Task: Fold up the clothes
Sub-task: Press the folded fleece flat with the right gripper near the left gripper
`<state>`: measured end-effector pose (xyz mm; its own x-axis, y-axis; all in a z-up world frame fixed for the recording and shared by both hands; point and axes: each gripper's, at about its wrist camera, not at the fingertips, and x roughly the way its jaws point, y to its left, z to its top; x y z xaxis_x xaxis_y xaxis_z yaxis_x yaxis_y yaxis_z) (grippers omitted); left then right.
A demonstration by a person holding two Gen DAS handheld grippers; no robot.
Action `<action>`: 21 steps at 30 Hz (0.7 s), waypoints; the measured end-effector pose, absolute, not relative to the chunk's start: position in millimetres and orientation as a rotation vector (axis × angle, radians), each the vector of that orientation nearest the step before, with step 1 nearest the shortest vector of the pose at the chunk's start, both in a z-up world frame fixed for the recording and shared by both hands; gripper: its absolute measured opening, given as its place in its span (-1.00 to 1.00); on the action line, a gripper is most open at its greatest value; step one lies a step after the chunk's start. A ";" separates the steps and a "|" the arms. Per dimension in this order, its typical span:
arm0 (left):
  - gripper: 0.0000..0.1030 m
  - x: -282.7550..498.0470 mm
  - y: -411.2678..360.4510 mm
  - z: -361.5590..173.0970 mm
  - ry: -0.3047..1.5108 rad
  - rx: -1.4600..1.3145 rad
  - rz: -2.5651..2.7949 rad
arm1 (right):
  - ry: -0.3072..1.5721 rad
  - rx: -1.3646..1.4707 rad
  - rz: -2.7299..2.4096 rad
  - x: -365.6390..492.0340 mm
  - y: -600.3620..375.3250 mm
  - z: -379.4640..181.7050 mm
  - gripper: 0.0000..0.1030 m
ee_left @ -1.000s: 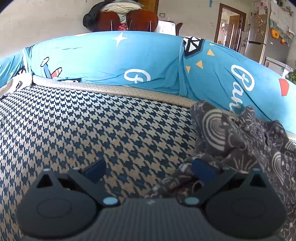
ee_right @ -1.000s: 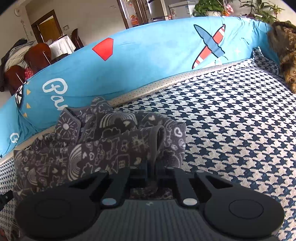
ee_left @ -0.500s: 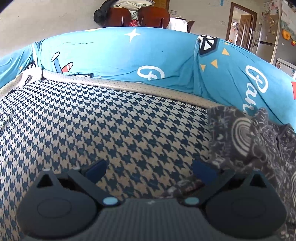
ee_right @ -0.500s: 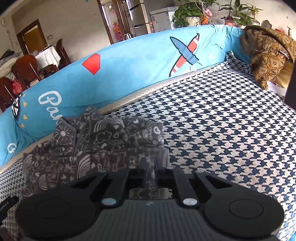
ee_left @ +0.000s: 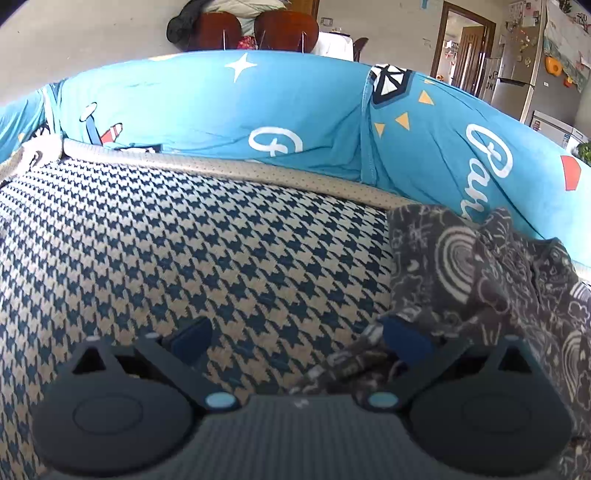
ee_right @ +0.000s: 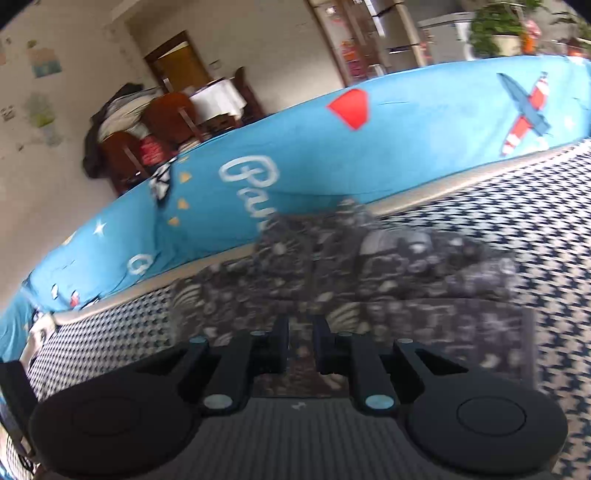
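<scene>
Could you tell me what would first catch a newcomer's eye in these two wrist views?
The bright blue cartoon-print cushion curving along the back of the houndstooth seat cover stands out first. Next comes the dark doodle-patterned garment, bunched against that cushion, just ahead of the right gripper.

Home living-dining room: sofa [ee_left: 184,258], dining chairs [ee_left: 284,31], fridge [ee_left: 517,66].

A houndstooth seat cover [ee_left: 184,258] meets a blue printed backrest [ee_left: 207,110] (wooden chairs [ee_left: 255,31] stand behind).
</scene>
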<state>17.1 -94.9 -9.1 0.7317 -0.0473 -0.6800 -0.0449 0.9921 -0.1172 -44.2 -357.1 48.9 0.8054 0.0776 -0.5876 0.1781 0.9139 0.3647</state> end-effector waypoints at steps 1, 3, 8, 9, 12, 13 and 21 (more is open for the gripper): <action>1.00 17.9 -95.5 -10.2 0.761 -0.127 -0.009 | 0.636 0.416 -0.030 -38.8 -351.1 47.7 -0.71; 1.00 19.0 -96.7 -11.6 0.771 -0.120 -0.011 | 0.635 0.404 0.021 -28.0 -338.9 45.1 -0.71; 1.00 23.7 -94.6 -14.9 0.799 -0.126 -0.001 | 0.626 0.347 0.103 0.4 -311.8 39.8 -0.71; 1.00 24.1 -94.3 -15.7 0.802 -0.129 0.001 | 0.622 0.337 0.117 6.7 -308.3 37.8 -0.71; 1.00 24.6 -94.8 -17.8 0.810 -0.122 0.006 | 0.633 0.323 0.113 26.9 -302.3 29.5 -0.66; 1.00 25.0 -94.8 -18.7 0.812 -0.119 0.008 | 0.637 0.320 0.105 33.5 -300.9 26.6 -0.57; 1.00 30.4 -88.5 -27.7 0.857 -0.138 0.046 | 0.654 0.282 0.146 64.8 -290.3 13.0 -0.34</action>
